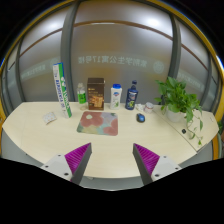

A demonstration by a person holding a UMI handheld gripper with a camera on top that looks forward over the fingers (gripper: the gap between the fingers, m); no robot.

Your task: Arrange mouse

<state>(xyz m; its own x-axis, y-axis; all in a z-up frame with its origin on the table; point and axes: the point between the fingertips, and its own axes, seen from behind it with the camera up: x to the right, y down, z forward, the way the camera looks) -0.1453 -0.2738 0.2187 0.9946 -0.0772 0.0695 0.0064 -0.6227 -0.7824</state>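
A small dark mouse (140, 118) lies on the pale table (120, 145), to the right of a colourful mouse mat (98, 123). The mouse is off the mat, with a strip of bare table between them. My gripper (112, 158) is held well back from both, near the table's front edge. Its two fingers with magenta pads (76, 156) stand wide apart and nothing is between them.
Along the back stand a tall green-and-white box (60, 90), a green bottle (82, 96), a brown box (96, 94), a white bottle (116, 96) and a blue bottle (132, 95). A potted plant (180, 100) is at the right. A small white object (49, 118) lies at the left.
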